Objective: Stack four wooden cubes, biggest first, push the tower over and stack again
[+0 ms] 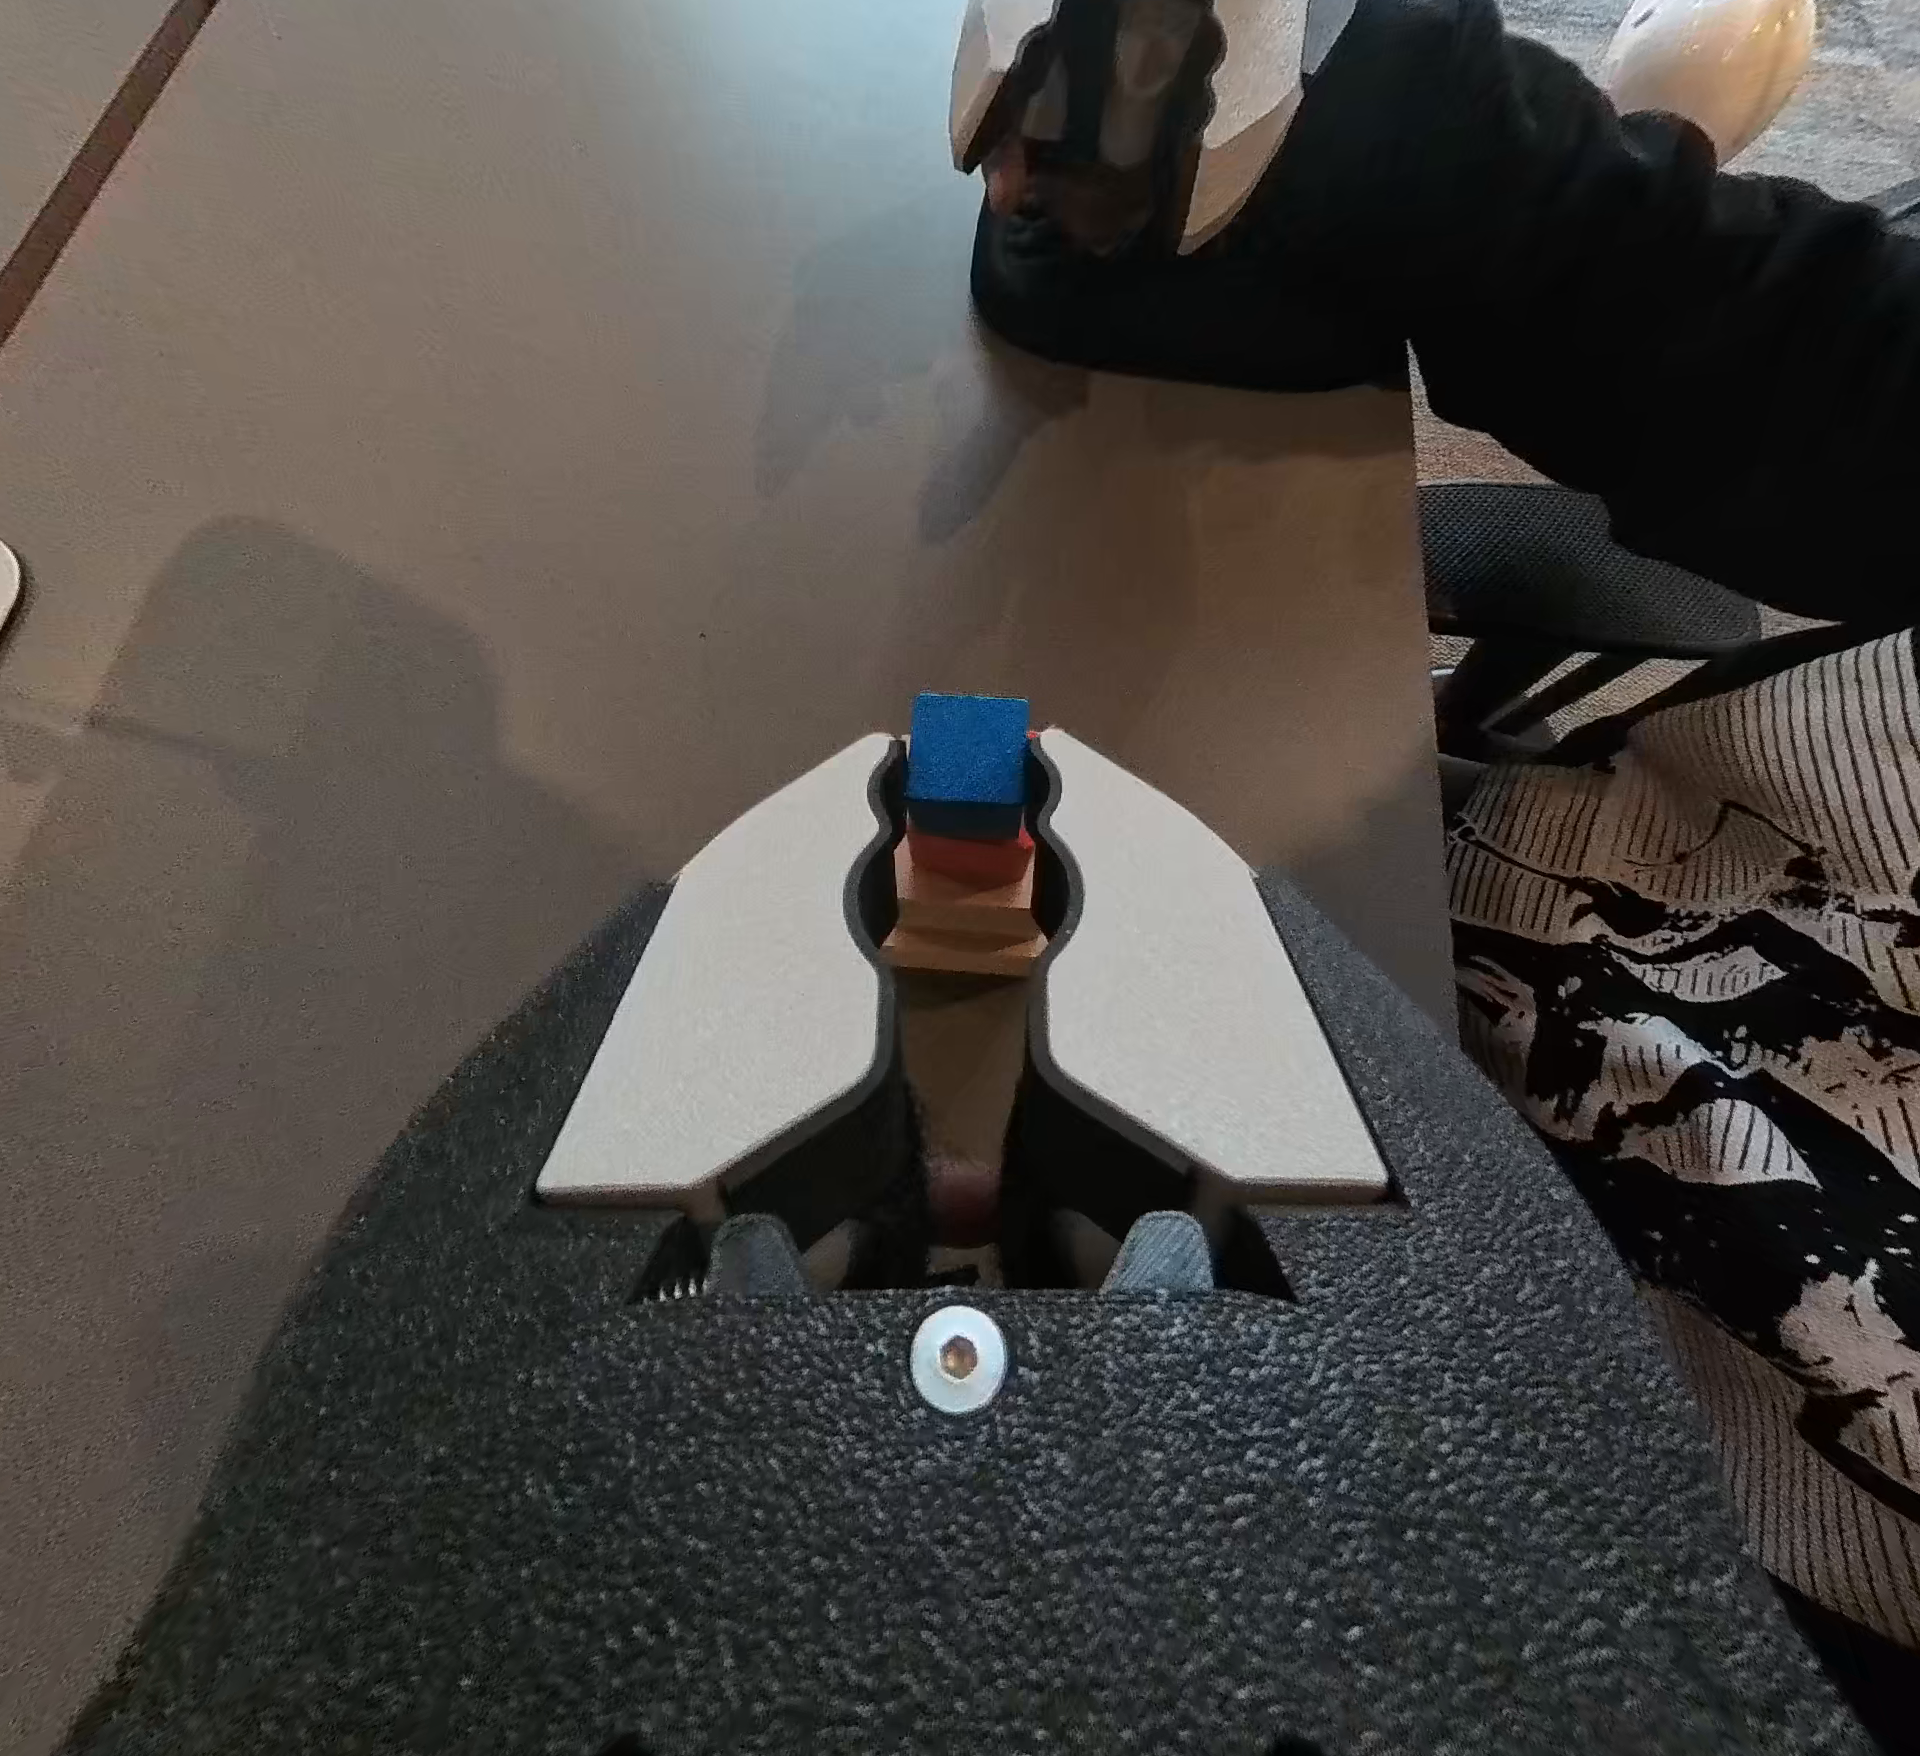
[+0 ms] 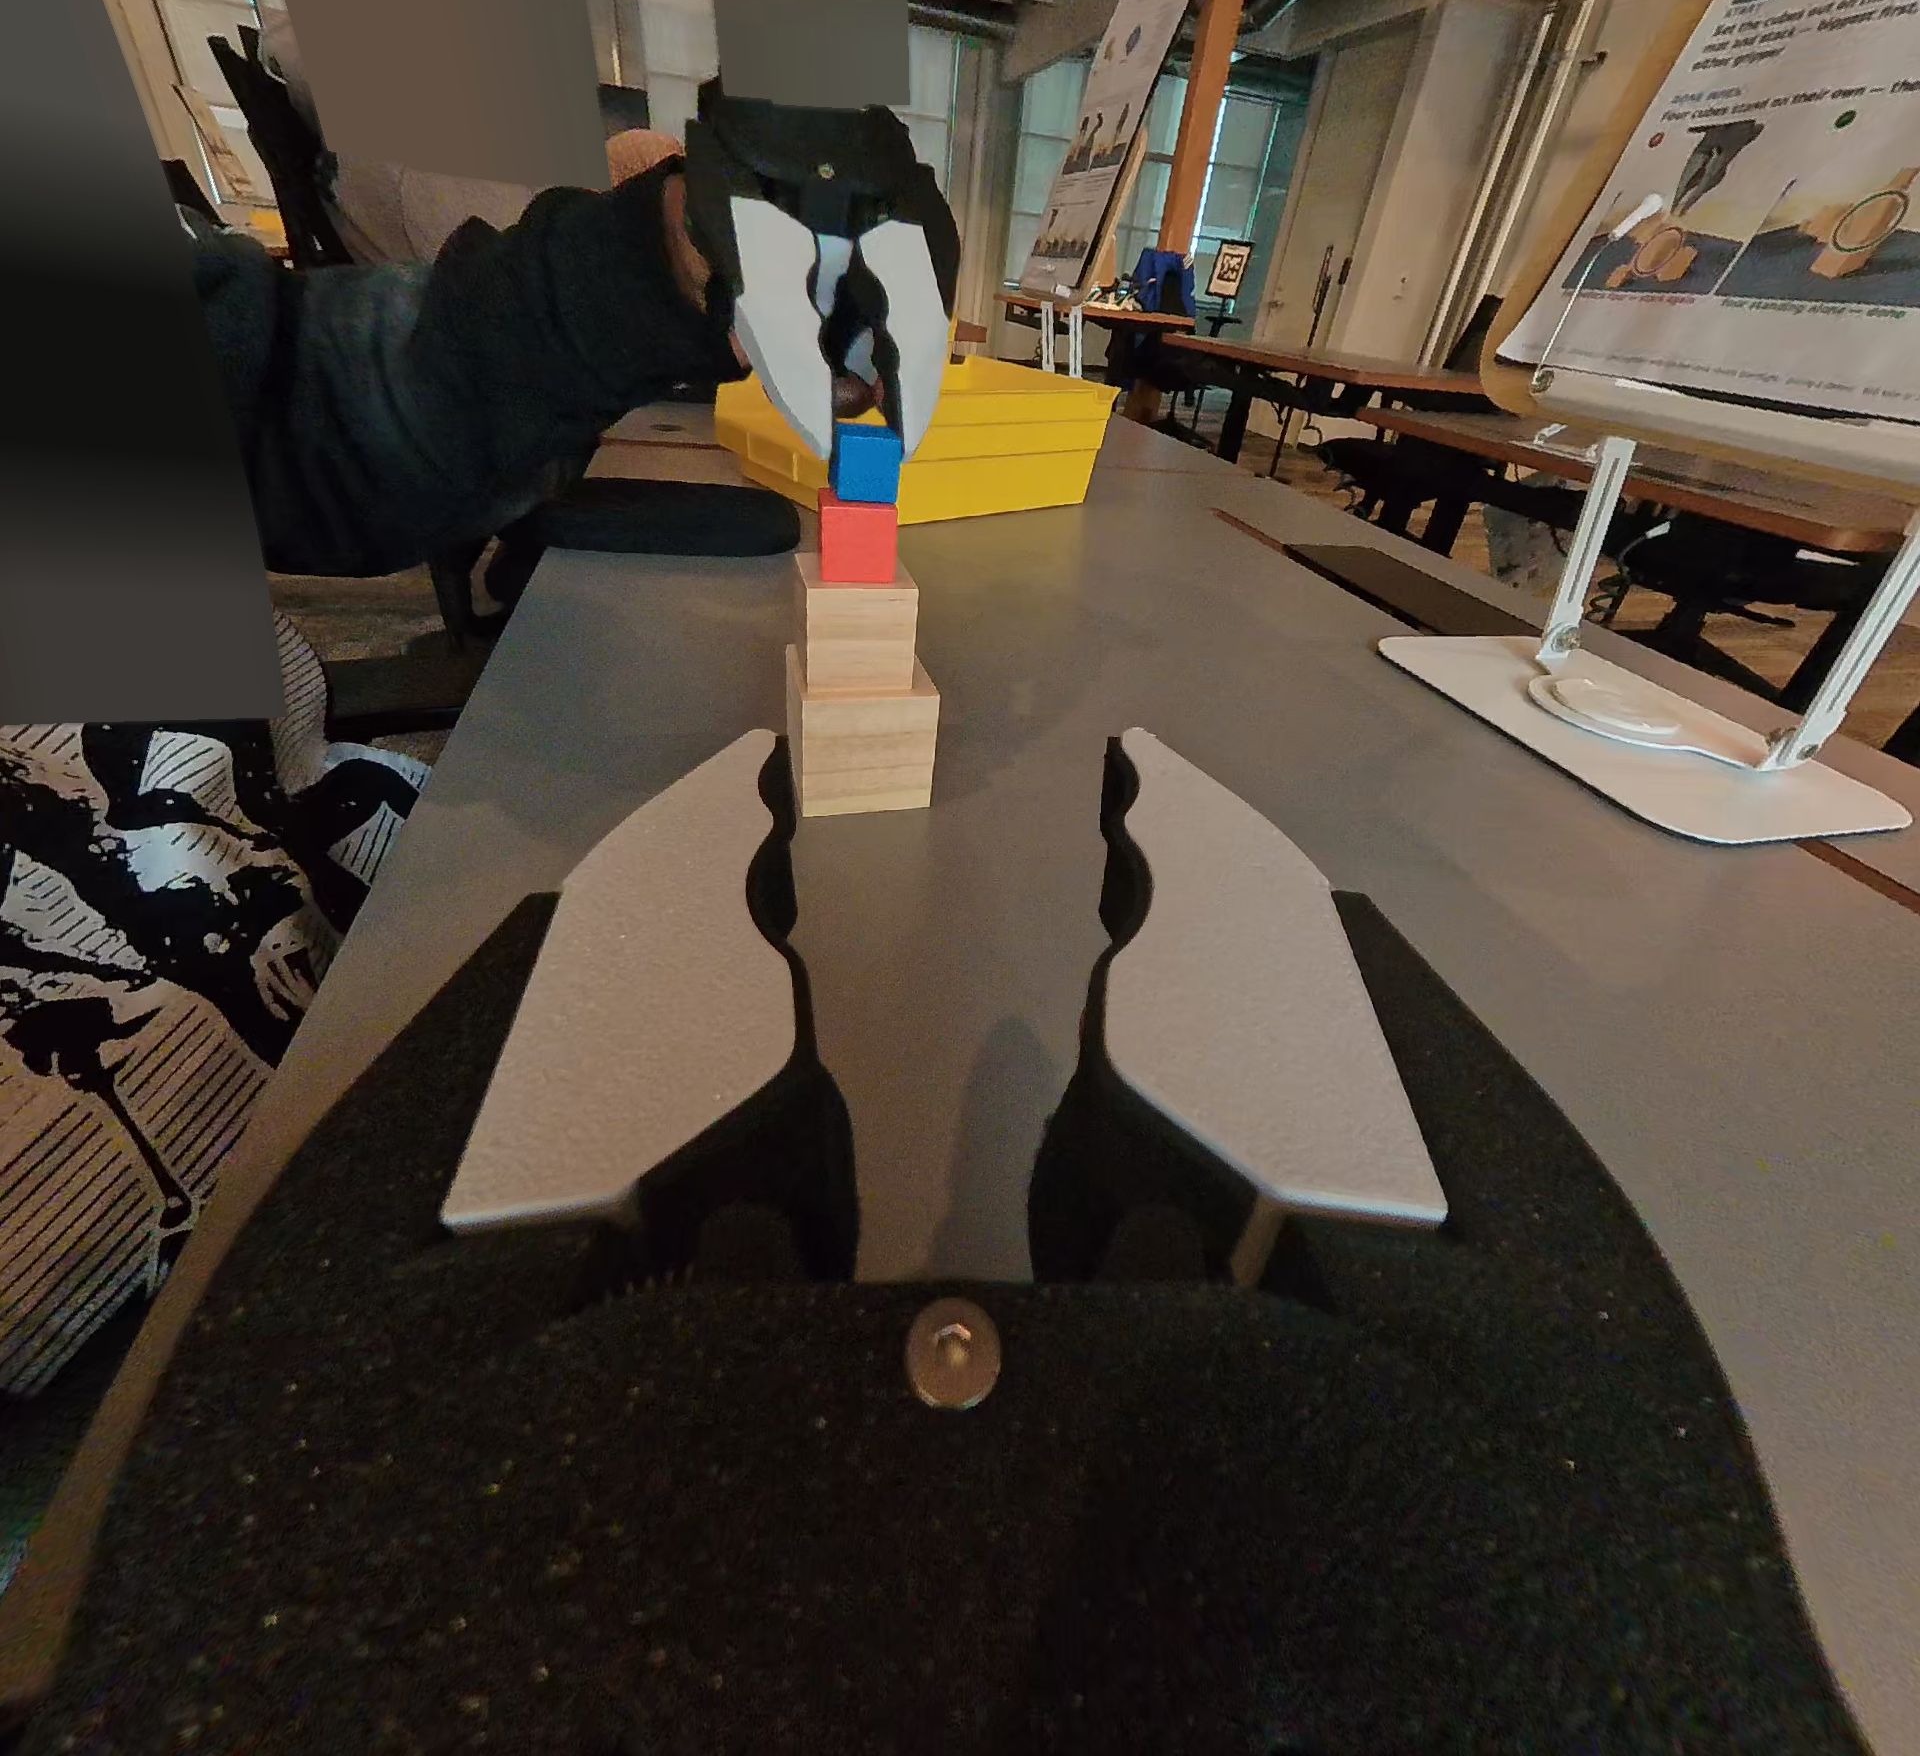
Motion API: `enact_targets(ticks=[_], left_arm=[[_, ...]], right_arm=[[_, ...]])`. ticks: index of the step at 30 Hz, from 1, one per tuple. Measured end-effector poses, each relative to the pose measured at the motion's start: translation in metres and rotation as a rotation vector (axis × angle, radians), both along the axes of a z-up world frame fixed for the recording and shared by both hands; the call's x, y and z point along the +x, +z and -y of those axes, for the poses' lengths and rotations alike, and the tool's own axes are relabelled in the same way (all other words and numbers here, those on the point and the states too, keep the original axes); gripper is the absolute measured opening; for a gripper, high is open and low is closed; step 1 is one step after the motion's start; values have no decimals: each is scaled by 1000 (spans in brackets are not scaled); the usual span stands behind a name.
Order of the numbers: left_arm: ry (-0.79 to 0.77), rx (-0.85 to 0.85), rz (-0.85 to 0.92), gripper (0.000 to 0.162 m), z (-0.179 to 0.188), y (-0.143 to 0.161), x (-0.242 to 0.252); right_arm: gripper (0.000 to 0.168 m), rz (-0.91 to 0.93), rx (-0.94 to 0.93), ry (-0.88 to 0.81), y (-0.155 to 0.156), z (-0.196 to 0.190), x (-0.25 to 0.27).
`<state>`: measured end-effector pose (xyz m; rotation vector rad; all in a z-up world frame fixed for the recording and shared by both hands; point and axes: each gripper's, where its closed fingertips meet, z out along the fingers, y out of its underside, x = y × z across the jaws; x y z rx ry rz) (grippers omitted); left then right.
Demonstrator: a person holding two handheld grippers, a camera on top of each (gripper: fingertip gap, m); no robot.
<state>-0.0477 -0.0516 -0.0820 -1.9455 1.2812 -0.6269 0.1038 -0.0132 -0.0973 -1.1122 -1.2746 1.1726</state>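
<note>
Pinching the blue cube point(image 2: 865, 463) atop 3 stacked cubes, the left claw point(image 2: 868, 444) grips; the right claw point(image 2: 945, 761) gapes empty.

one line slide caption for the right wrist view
Left hand-held gripper sets blue cube atop red cube on two wooden cubes.

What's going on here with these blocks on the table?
A person is stacking cubes with two hand-held grippers. The left hand-held gripper is closed on the blue cube, setting it on the red cube, which tops two plain wooden cubes. The right hand-held gripper waits open, near the tower's base.
</note>
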Motion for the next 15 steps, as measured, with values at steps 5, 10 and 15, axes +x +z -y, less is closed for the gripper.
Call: enact_targets(ticks=[5,10,15], left_arm=[[-6,-5,5,21,0,0,2],[-17,-15,0,21,1,-1,4],[-27,-36,-5,22,1,-2,3]], right_arm=[[56,0,-2,1,0,0,0],[56,0,-1,1,0,0,0],[56,0,-1,1,0,0,0]])
